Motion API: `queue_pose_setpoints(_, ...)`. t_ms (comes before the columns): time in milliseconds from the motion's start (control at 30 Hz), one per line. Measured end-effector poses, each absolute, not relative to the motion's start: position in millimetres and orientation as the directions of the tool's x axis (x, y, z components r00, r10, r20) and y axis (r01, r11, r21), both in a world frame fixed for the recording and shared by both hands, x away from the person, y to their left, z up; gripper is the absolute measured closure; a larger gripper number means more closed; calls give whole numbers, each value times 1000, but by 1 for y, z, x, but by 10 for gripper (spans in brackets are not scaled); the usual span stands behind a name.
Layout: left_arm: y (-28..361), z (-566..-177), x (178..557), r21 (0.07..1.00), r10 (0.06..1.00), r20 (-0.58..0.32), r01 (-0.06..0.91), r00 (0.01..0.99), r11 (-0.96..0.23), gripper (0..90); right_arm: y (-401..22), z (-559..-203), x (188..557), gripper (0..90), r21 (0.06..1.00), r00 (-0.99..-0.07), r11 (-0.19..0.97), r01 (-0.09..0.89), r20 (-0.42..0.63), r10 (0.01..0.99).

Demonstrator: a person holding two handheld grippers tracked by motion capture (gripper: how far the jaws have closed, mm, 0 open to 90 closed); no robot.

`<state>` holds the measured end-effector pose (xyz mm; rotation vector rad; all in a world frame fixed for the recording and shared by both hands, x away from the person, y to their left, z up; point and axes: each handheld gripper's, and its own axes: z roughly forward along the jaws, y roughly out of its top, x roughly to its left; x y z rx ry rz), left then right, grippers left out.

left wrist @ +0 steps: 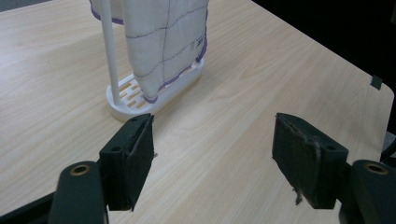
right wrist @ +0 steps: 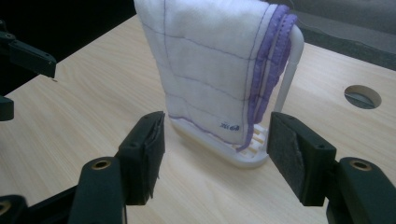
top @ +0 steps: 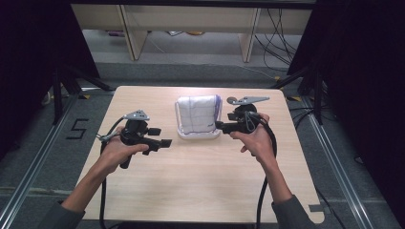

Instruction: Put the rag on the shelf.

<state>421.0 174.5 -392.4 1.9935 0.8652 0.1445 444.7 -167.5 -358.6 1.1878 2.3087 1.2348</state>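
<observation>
A white cloth (top: 197, 113) with thin purple lines and purple edging hangs folded over a white rack (top: 199, 134) at the middle of the wooden table. My left gripper (top: 161, 137) is open to the left of the rack, well apart from it. In the left gripper view its jaws (left wrist: 214, 135) stand wide over bare wood, with the cloth (left wrist: 163, 42) and the slotted rack base (left wrist: 140, 100) ahead. My right gripper (top: 219, 126) is open close beside the rack's right end. In the right gripper view its jaws (right wrist: 217, 128) frame the cloth (right wrist: 210, 60) and rack base (right wrist: 243, 158) without touching.
The table (top: 200, 186) has bare wood in front of the rack. A round cable hole (right wrist: 363, 96) lies in the tabletop beyond the rack's post (right wrist: 289, 70). A dark tape tab (top: 315, 208) marks the near right corner. Black curtains and stands flank the table.
</observation>
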Motion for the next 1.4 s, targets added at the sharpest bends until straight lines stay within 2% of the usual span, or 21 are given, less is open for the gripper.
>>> queue_pose_setpoints(633,171,-402,406,786,609,-217,507,763,-354,290,-169,-372,429,378,783,-653,331,527,124,747)
queue_pose_setpoints(1133,172,-415,393,769,593,-217,510,776,-386,289,-179,-391,417,377,762,-642,334,555,137,755)
queue_pose_setpoints(1167,171,-416,391,767,595,-215,511,775,-389,289,-179,-394,414,376,757,-637,320,570,160,754)
queue_pose_setpoints(1400,172,-424,383,757,588,-214,513,780,-405,288,-184,-399,407,360,759,-640,340,555,128,758)
